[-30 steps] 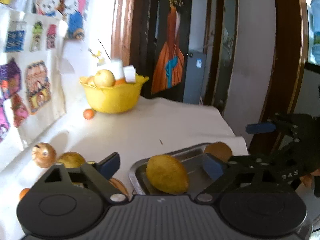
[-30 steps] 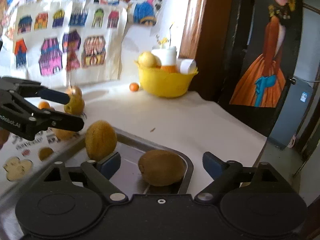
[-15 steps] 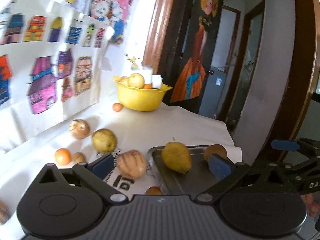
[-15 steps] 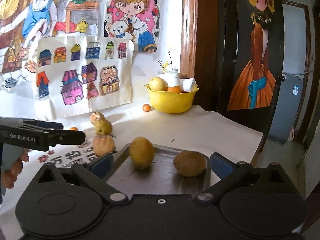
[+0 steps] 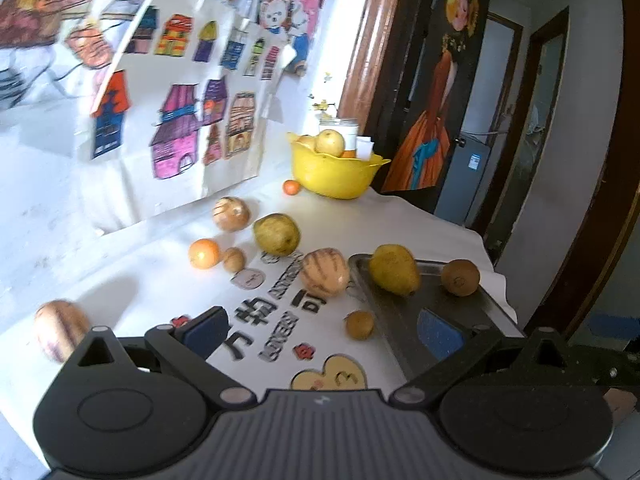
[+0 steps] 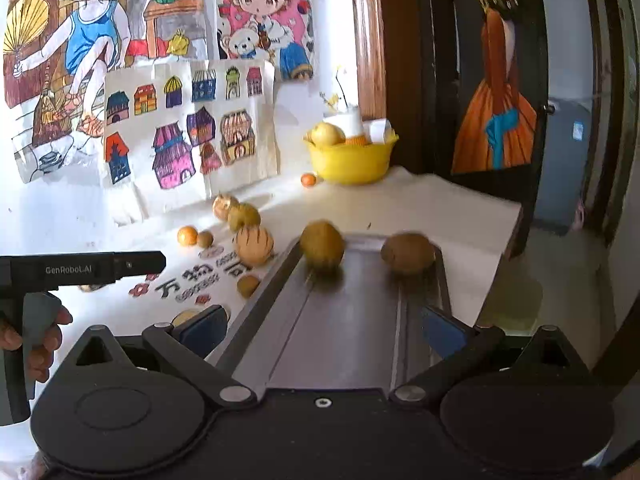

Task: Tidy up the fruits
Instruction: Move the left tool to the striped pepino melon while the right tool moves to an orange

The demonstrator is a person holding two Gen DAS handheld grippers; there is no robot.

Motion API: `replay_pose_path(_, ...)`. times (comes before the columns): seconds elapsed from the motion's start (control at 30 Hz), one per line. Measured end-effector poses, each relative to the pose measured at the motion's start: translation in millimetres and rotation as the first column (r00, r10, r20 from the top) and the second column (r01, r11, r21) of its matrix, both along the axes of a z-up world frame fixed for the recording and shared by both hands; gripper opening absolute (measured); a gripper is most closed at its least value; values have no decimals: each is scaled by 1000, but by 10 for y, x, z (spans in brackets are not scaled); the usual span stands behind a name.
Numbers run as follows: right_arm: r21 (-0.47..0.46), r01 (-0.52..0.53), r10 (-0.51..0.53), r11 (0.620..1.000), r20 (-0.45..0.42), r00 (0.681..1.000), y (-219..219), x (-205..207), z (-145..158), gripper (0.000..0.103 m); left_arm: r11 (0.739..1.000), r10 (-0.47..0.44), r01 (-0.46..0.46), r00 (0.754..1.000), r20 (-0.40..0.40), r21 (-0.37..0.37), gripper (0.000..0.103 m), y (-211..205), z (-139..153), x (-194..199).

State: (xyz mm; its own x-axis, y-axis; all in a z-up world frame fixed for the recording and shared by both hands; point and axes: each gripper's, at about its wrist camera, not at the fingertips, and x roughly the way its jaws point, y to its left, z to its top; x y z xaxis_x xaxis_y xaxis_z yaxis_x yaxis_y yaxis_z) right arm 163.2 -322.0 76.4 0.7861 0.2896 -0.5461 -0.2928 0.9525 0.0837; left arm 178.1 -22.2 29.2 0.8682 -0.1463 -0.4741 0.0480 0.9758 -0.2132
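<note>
Since both grippers hang spread wide and empty, the left gripper [image 5: 320, 330] over loose fruit and the right gripper [image 6: 320, 326] above the dark metal tray [image 6: 352, 320], sorting looks early: 2 fruits, a yellow pear [image 5: 394, 269] and brown kiwi [image 5: 460, 277], sit at its far end.

Dull brushed-metal tray [image 6: 352, 320]; glossy yellow plastic bowl [image 6: 352, 162]; matt white tablecloth [image 5: 360, 224]

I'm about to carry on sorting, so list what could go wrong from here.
The pear and kiwi lie loose on the smooth metal tray and could roll if it is bumped. The tray sits close to the table edge. Loose fruits like the striped melon crowd the tray's side, so reaching in may knock neighbours.
</note>
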Motion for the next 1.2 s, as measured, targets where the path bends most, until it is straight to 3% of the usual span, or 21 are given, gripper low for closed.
replay_pose_path(0.23, 25, 26, -24, 999, -69, 997, 157, -231, -99, 102, 999, 32, -32, 999, 7, 26, 103, 156, -66, -315)
replay_pose_path(0.37, 23, 22, -19, 1000, -91, 996, 351, -311, -189, 102, 999, 41, -41, 999, -18, -4, 103, 293, -118, -455)
replay_pose_path(0.77, 51, -135, 142, 990, -174, 974, 1023, -237, -347, 102, 987, 163, -163, 985, -47, 5, 103, 738, -178, -761)
replay_pose_path(1.2, 34, -281, 282, 959, -200, 939, 1436, 125, -260, 102, 951, 308, -310, 949, -71, -17, 103, 1176, -230, -772)
